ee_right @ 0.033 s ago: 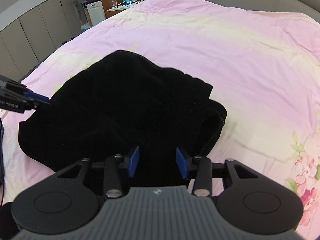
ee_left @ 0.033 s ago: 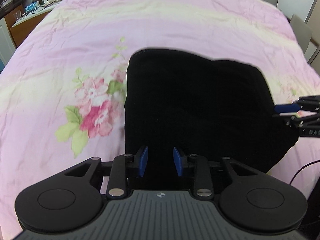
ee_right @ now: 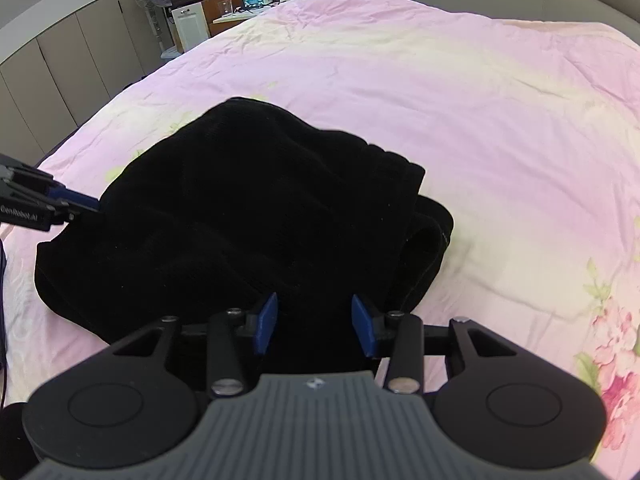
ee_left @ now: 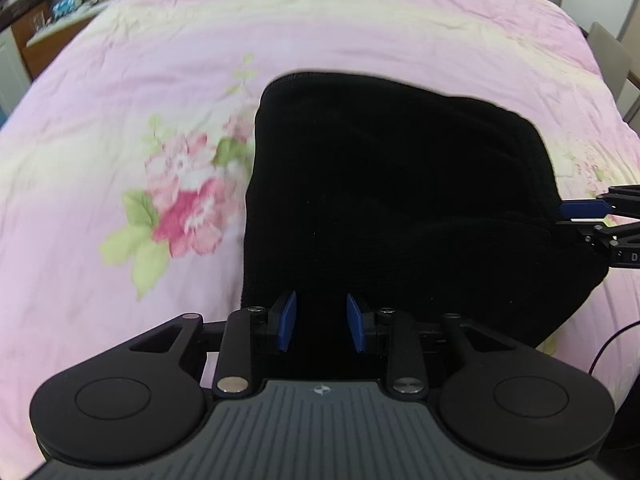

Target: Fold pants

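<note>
Pants (ee_left: 400, 200) bunched on pink bedspread (ee_left: 360, 32); left gripper (ee_left: 321, 322) and right gripper (ee_right: 313, 324) fingers partly apart over fabric, grip unclear.

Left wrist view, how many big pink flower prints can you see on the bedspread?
1: a big pink flower print on the bedspread, just left of the black pants. A fainter, smaller print shows right of the pants; the pants may hide others.

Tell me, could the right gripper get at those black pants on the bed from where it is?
Probably yes. The right gripper sits right at the near edge of the black pants, with dark cloth already between its blue pads and nothing in the way.
</note>
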`<act>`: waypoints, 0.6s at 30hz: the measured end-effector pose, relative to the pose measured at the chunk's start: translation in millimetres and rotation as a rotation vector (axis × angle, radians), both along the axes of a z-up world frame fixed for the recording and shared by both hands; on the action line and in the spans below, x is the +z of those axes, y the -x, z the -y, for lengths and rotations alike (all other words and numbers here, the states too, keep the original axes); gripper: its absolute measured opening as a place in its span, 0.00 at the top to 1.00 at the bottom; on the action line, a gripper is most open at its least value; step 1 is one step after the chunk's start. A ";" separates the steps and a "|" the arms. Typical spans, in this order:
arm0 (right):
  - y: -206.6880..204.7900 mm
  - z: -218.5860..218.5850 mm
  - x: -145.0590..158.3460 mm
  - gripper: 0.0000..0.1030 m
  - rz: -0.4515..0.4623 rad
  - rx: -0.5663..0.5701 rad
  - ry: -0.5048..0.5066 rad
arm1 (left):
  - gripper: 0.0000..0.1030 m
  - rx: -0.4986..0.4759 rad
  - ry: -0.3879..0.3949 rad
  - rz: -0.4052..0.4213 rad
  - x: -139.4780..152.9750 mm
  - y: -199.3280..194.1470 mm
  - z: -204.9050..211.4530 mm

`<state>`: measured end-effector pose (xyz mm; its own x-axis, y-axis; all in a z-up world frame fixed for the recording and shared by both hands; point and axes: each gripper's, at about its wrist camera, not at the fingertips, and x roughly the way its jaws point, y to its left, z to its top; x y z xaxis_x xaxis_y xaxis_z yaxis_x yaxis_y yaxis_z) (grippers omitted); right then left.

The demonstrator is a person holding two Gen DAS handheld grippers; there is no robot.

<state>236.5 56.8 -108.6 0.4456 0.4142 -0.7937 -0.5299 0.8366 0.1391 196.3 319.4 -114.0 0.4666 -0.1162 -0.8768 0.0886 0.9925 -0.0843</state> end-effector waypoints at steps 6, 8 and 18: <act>6.1 4.0 -21.3 0.63 0.035 0.004 0.022 | 0.66 -0.025 -0.083 -0.022 -14.2 1.0 12.0; 2.8 3.2 -18.6 0.63 0.023 -0.002 0.026 | 0.65 -0.011 -0.082 -0.023 -8.8 1.3 11.7; 4.0 8.2 42.1 0.46 0.037 0.001 -0.003 | 0.64 0.020 -0.230 0.101 60.0 40.0 47.9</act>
<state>232.5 48.5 -66.5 0.4744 0.4175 -0.7750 -0.5359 0.8354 0.1221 156.3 271.5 -54.1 0.5531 0.0915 -0.8280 0.0649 0.9862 0.1523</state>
